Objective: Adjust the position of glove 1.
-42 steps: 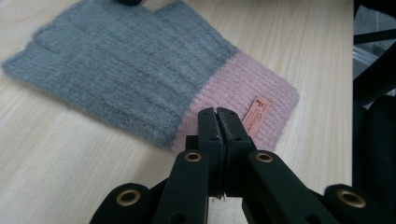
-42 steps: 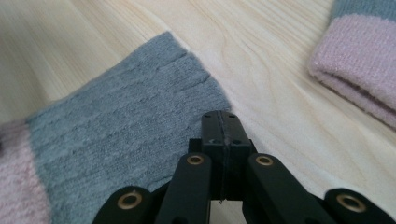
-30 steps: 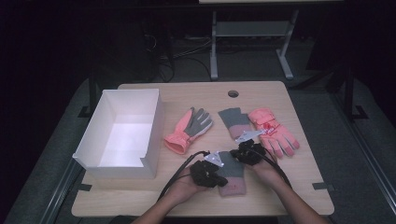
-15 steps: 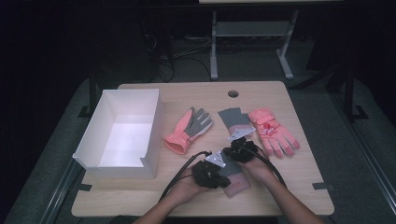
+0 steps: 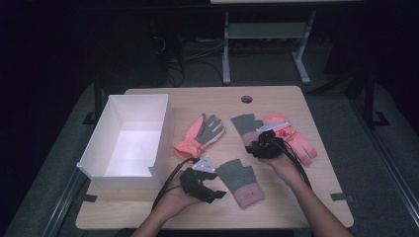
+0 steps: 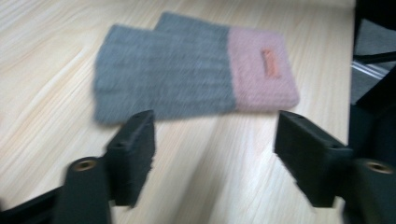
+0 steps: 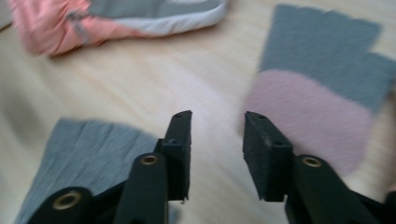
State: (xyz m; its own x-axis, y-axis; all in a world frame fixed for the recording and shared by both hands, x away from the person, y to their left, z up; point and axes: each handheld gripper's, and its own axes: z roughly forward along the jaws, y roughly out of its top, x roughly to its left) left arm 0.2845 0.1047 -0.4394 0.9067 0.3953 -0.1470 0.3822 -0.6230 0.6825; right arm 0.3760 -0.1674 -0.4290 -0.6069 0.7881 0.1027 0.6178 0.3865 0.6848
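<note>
The grey-and-pink fingerless mitt (image 5: 240,181) lies flat on the worktop (image 5: 316,197) near its front edge, just beside your left gripper (image 5: 217,193), whose jaws stand wide apart and hold nothing. Your right gripper (image 5: 253,148) hovers over the second fingerless mitt (image 5: 245,126), its jaws released with a narrow gap. One coral glove (image 5: 200,134) lies left of that mitt, another (image 5: 296,140) right; the white box (image 5: 129,140) stands farther left.

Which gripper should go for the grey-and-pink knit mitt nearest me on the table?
Left. The left gripper sits right beside that knit mitt, jaws wide open and facing it. The right gripper is farther up, over the second knit mitt.
</note>
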